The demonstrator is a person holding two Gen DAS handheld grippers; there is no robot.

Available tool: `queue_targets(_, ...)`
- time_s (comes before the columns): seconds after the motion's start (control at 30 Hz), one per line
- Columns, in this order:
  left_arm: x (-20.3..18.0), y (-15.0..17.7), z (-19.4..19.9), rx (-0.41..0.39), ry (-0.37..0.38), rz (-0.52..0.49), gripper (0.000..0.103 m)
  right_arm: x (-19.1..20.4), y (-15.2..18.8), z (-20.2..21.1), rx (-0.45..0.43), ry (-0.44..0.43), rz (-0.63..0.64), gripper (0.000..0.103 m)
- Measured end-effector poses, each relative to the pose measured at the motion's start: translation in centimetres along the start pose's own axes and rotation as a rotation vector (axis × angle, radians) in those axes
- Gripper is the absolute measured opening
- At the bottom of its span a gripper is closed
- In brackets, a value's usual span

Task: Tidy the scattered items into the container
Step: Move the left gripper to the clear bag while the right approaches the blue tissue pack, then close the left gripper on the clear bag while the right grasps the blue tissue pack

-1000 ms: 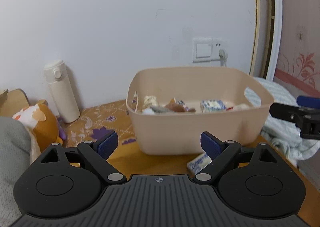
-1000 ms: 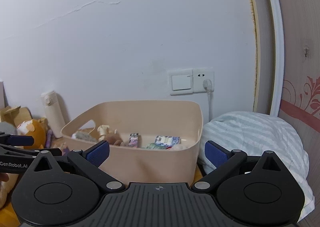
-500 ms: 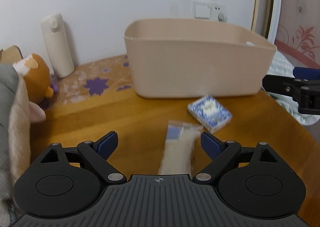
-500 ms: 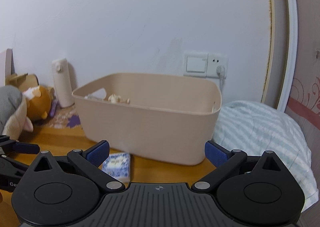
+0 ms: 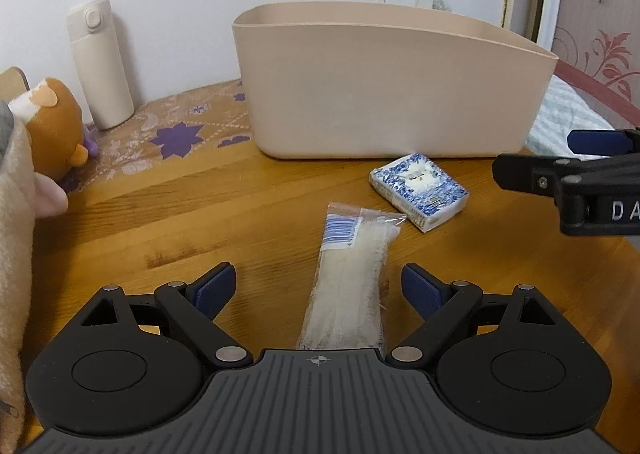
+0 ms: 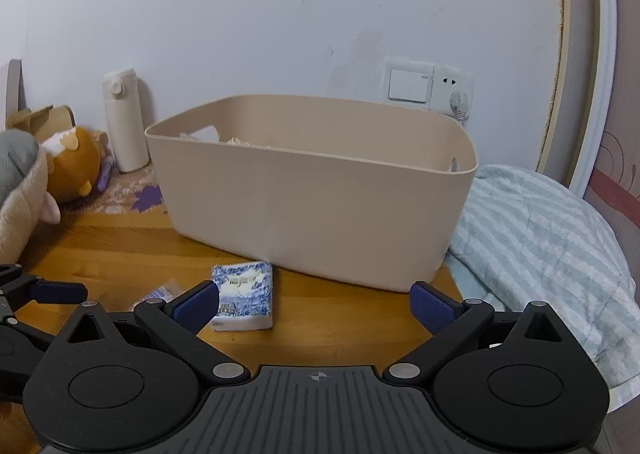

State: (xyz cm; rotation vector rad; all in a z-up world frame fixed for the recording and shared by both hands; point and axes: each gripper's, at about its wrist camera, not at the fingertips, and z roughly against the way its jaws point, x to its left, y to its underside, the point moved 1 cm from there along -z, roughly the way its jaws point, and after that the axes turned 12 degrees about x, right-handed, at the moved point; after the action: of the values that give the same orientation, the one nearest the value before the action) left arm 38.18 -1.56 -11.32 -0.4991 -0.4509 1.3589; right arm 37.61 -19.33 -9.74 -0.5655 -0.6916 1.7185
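Note:
A beige plastic container (image 5: 392,93) stands at the back of the wooden table (image 5: 180,213); it also shows in the right wrist view (image 6: 316,193), with a few items just visible over its rim. A clear packet of white strips (image 5: 348,278) lies on the table between the open fingers of my left gripper (image 5: 318,286). A blue-and-white tissue pack (image 5: 418,189) lies in front of the container, and in the right wrist view (image 6: 244,294) it sits beside the left finger of my open, empty right gripper (image 6: 316,306).
A cream flask (image 5: 102,61) stands by the wall at the left. Plush toys (image 5: 52,129) sit at the table's left edge. A patterned mat (image 5: 172,129) lies under the flask. A striped blanket (image 6: 540,246) lies right of the container. A wall socket (image 6: 428,85) is behind.
Both grippers have come down towards the table. The left one now straddles the packet, which was farther ahead half a second ago. The container's inside has dropped out of the left view.

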Motion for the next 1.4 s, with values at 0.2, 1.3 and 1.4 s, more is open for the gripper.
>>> queue_targets(0.2, 0.6, 0.1, -0.8, -0.006, -0.003, 0.020, 0.092, 0.9, 0.0, -1.6, 0.027, 0.006, 0.021, 0.103)
queue_targets(1.3, 1.9, 0.6, -0.4, -0.072, 0.006, -0.005, 0.034, 4.5, -1.2, -6.2, 0.136, -0.074, 0.112, 0.043)
queue_targets(1.4, 2.0, 0.7, -0.3, -0.071, 0.006, -0.001, 0.033, 4.2, -1.1, -6.1, 0.138, -0.080, 0.090, 0.043)
